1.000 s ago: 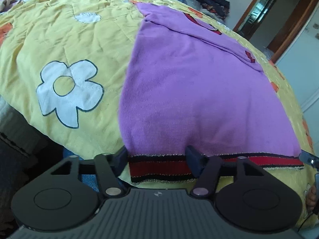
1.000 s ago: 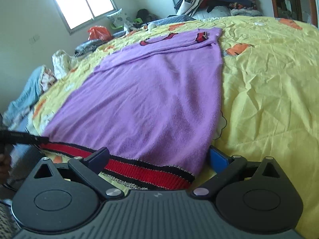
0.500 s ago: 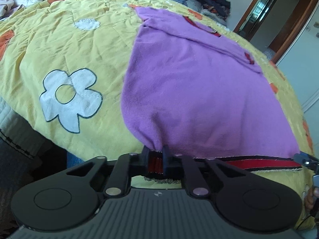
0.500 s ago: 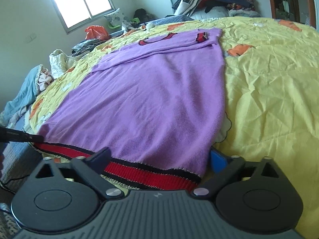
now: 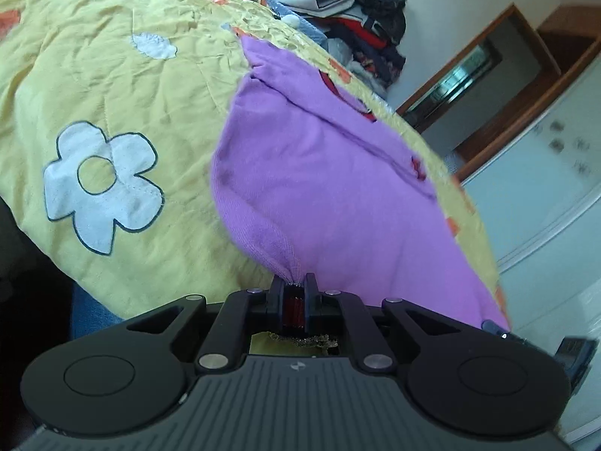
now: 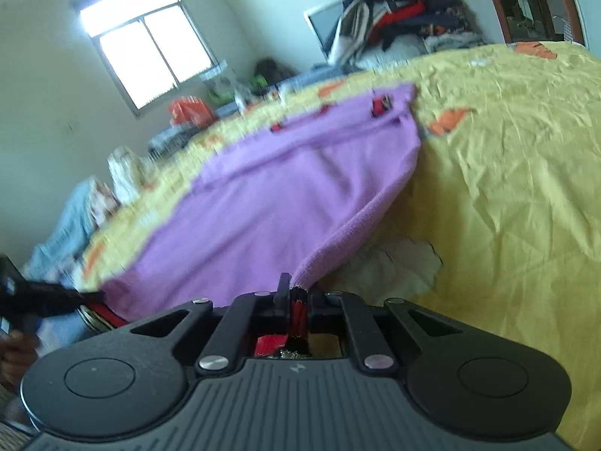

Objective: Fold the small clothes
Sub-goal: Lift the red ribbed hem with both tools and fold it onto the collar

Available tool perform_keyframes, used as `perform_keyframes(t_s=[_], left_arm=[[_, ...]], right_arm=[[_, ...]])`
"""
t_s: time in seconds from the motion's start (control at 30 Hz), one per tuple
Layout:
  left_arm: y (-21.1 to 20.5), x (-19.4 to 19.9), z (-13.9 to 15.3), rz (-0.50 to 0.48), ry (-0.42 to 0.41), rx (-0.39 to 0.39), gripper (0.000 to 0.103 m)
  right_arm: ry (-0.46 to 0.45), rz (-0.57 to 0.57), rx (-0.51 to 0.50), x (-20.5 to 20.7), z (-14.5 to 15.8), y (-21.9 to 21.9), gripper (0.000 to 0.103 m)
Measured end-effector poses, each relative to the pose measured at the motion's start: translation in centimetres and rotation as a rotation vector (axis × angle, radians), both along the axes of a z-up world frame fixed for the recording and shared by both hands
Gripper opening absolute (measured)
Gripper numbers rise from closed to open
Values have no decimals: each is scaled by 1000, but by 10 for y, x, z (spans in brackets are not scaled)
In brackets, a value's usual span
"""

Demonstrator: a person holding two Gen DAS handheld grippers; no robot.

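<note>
Nearest the left wrist camera, the left gripper (image 5: 294,293) is clamped on the red-and-black striped hem (image 5: 293,310) of a purple sweater (image 5: 338,195), the cloth bunching into a tight pleat between its two black fingers (image 5: 277,295). The right gripper (image 6: 296,300) is likewise closed on the hem's other corner, with red ribbing showing between its fingers (image 6: 281,293). Both pinched corners are lifted off the bed, so the sweater's near edge rises in a fold on each side while the rest lies spread on the yellow bedspread (image 5: 112,75). In the right view the left gripper appears at the far left edge as a dark blurred shape, with part of a hand (image 6: 15,357) beneath it.

Beside the sweater on the left lies a white flower appliqué (image 5: 99,184); a pale patch on the right, half under the raised edge, is possibly another flower, though blur makes it hard to tell. Farther up, the sweater's folded-in sleeves with red cuffs (image 6: 381,107) sit near its top. Beyond the bed stand a pile of clothes (image 5: 360,26), a wooden door frame (image 5: 499,86) and a bright window (image 6: 150,60).
</note>
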State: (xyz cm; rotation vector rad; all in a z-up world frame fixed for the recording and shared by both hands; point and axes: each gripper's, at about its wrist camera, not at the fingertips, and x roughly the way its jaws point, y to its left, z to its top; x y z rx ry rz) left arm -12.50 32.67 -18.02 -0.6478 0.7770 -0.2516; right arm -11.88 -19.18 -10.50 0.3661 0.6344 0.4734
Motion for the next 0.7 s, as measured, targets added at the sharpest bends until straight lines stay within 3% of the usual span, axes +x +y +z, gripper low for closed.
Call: perform_keyframes(t_s=[0.17,0.3,0.4,0.7], left_arm=[[17,2,4,62,-37,-105,10],[29,2,-1,99,-59,-216,9],[34,3,9,125,-108,-256,9],[20,82,41,80,-193,-252,9]], right_arm=[[-19,-11,83,9,14,-14,6],[23,-66,186,16,6,-32,6],[-11,-76,221,20,16,-36,6],[-118,-78,245,101,43,-40,6]])
